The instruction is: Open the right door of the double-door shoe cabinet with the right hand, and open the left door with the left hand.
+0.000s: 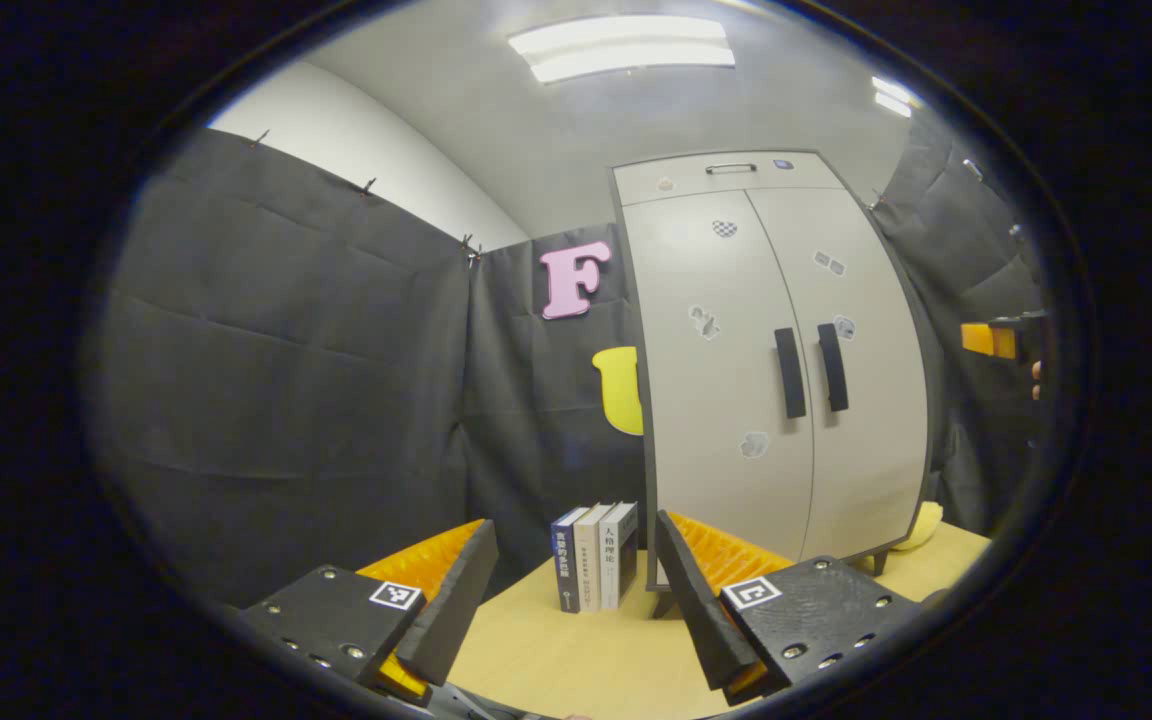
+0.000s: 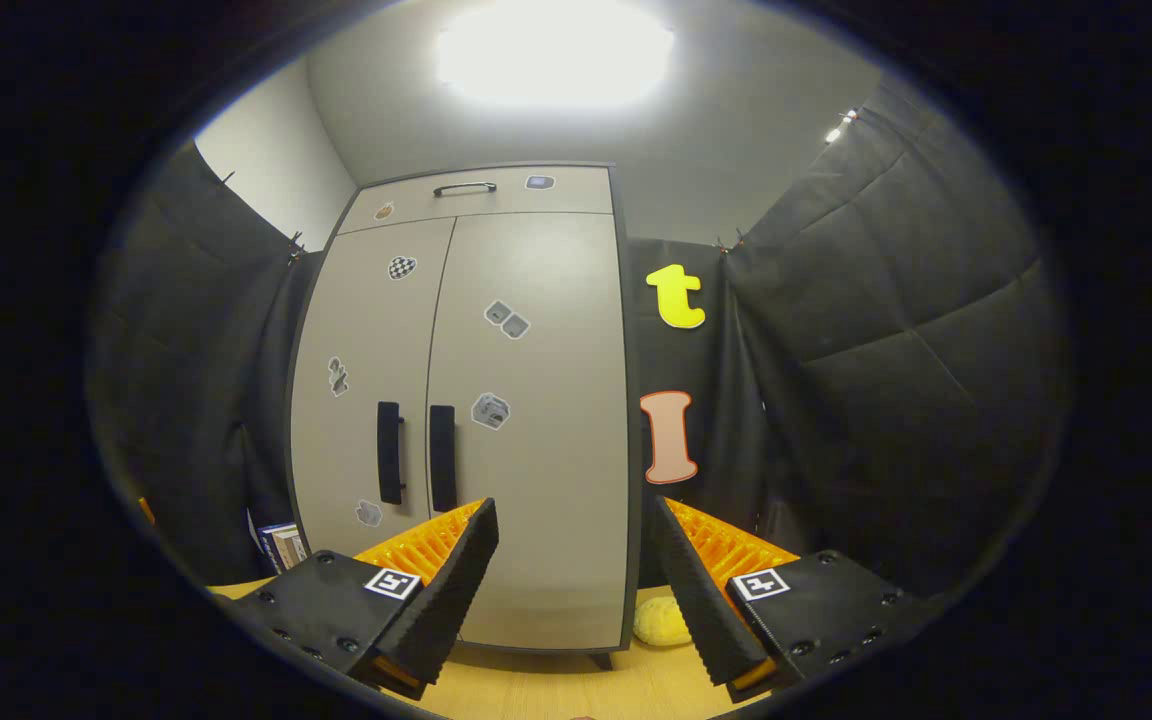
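The grey double-door shoe cabinet (image 1: pixel 776 380) stands on the wooden table, both doors closed. Two black vertical handles sit side by side at the middle seam: the left door handle (image 1: pixel 789 372) and the right door handle (image 1: pixel 833 367). In the right gripper view the same cabinet (image 2: pixel 466 400) shows its left handle (image 2: pixel 389 452) and right handle (image 2: pixel 442 458). My left gripper (image 1: pixel 576 590) is open, well short of the cabinet and off to its left. My right gripper (image 2: pixel 571 575) is open too, in front of the right door's lower part, apart from it.
Three upright books (image 1: pixel 596 555) stand on the table (image 1: pixel 556 650) left of the cabinet. A yellow soft object (image 2: pixel 661 620) lies at the cabinet's right foot. A top drawer with a handle (image 1: pixel 731 168) crowns the cabinet. The other gripper and a hand (image 1: pixel 1011 345) show at far right.
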Motion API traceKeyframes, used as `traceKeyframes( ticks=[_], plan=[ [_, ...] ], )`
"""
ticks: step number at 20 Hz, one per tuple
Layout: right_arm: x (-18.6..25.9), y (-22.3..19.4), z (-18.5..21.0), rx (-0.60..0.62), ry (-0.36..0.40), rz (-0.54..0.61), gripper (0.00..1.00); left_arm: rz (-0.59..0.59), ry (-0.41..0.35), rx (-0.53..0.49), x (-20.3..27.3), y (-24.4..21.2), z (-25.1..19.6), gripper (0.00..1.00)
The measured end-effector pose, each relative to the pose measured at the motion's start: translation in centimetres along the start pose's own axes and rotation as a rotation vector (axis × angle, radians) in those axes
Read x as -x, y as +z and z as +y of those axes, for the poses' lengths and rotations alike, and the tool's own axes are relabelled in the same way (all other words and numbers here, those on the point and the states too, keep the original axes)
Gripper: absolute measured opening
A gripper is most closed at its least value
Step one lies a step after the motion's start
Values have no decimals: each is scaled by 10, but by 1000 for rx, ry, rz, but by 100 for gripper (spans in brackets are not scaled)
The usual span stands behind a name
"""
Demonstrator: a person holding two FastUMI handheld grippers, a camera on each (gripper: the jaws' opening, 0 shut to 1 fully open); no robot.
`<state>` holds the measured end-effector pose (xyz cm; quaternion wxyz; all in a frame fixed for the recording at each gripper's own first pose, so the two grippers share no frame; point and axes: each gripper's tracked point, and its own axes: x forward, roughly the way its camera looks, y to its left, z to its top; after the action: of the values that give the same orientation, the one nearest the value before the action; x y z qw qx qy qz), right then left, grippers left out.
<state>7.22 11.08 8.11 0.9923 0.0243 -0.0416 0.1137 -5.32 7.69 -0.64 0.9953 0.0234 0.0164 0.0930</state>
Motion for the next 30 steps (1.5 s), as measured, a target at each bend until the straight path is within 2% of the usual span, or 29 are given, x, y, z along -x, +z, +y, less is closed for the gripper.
traceKeyframes(
  ticks=[8,16,17,18,19,30],
  plan=[
    [-50,8,45,-32,84,12,97,34,100,-14,11,-12,39,91],
    [-103,11,77,-61,119,30,96,71,192,-24,23,-24,75,91],
    [-109,11,81,-57,122,30,96,73,202,-23,25,-23,79,93],
    [-115,10,86,-53,126,35,96,76,210,-21,26,-25,82,91],
    [-122,8,91,-51,131,42,96,77,217,-21,24,-25,84,93],
    [-175,-35,131,-38,192,180,95,86,256,-37,29,-26,96,91]
  ],
)
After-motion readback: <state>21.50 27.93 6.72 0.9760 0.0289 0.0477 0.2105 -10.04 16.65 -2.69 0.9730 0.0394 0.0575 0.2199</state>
